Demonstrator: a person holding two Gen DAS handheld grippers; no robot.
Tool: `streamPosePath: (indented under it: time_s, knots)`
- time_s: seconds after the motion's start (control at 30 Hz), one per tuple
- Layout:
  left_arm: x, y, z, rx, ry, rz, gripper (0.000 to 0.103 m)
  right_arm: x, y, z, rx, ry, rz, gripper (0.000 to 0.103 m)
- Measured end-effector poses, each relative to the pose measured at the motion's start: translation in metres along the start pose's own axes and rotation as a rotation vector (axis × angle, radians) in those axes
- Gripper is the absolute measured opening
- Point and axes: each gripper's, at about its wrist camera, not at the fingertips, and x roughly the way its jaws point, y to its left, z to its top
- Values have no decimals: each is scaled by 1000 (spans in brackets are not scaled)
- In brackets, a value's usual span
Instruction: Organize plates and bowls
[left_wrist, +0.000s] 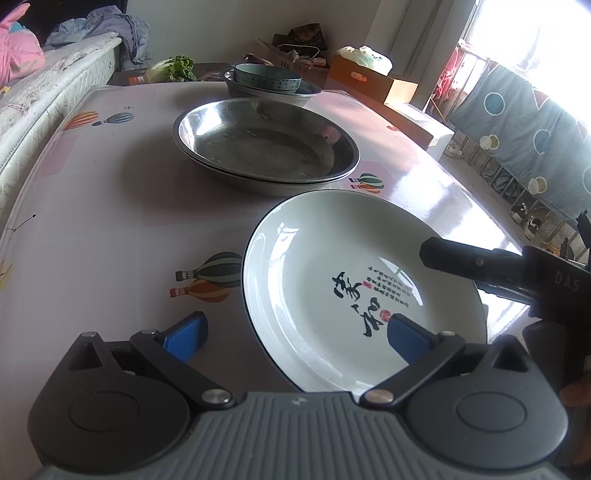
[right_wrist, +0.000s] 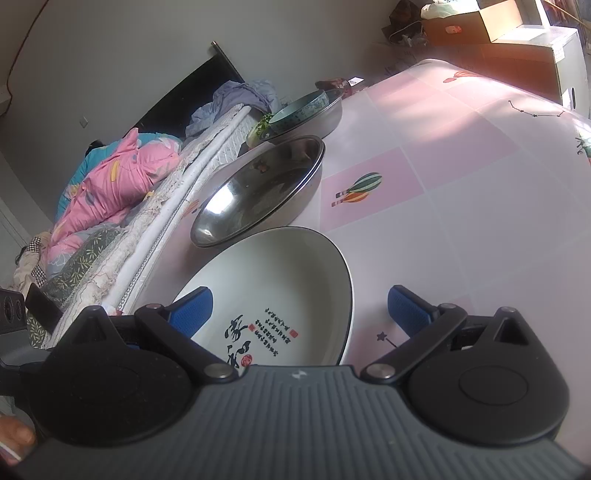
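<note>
Both grippers, left (left_wrist: 295, 334) and right (right_wrist: 299, 314), are spread wide over the near white plate (left_wrist: 332, 258) (calligraphy inside); steel pans (left_wrist: 266, 144) sit farther, teal bowl (left_wrist: 267, 77) farthest.

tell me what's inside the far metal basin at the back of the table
A teal ceramic bowl with a patterned band sits inside the far steel basin. Whether the bowl holds anything, and the basin floor beneath it, cannot be seen.

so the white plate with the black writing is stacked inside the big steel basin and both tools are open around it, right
Not quite. The white plate sits on the table beside the big steel basin, nearer the cameras, not inside it; the left wrist view shows this. The rest holds: the left tool and right tool are both open around the plate's rim.
</note>
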Motion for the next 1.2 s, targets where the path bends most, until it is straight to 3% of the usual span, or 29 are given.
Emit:
streamPosePath:
  time_s: [0.3,0.73,1.03,1.2]
  knots:
    - [-3,9,2,-37,0,-44,103,0,0,0,3,1,-1,102]
    - [-7,36,5,-192,-22,-160,103,1,0,1,2,3,-4,102]
    - [-5,42,9,-182,0,-201,103,3,-2,11,25,62,-9,102]
    - [-5,28,7,-69,6,-148,100,-2,0,13,-5,82,-46,99]
